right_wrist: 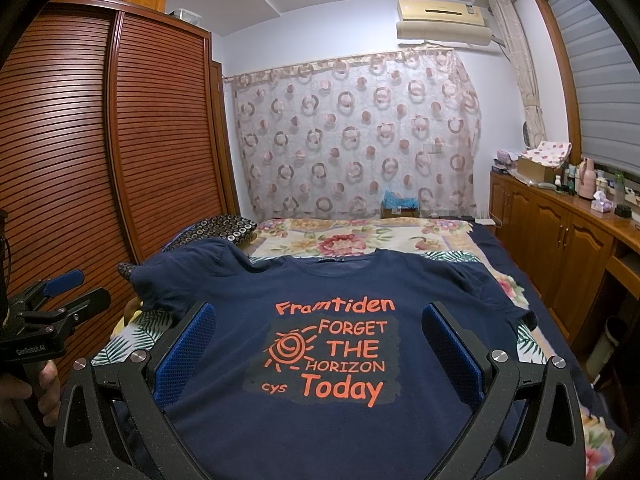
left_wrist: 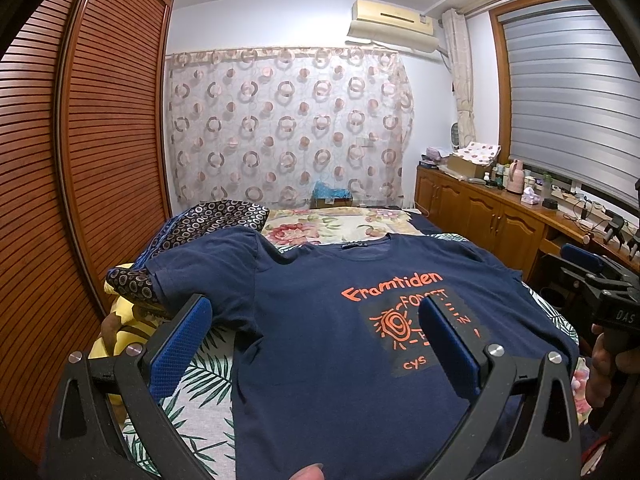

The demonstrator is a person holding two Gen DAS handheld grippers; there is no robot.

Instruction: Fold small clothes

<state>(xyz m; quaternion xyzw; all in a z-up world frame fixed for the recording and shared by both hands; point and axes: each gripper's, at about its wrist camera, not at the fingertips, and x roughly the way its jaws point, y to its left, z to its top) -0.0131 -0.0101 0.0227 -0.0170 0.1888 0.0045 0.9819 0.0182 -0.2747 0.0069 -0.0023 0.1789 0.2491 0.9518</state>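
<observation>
Navy cotton lies spread flat on the bed (right_wrist: 500, 240): the T-shirt (right_wrist: 328, 420) is face up, its orange print readable, collar at 12 o'clock toward the floral blanket (right_wrist: 340, 240). My right tongs (right_wrist: 320, 344) hover above the print, spread wide and holding nothing. My left tongs (left_wrist: 316, 336) hang over the shirt's left half, likewise released. One sleeve (left_wrist: 208, 264) at 10 o'clock rests against a dark ring-patterned pillow (left_wrist: 216, 220). A slatted wooden wardrobe (right_wrist: 100, 140) stands at 9 o'clock.
</observation>
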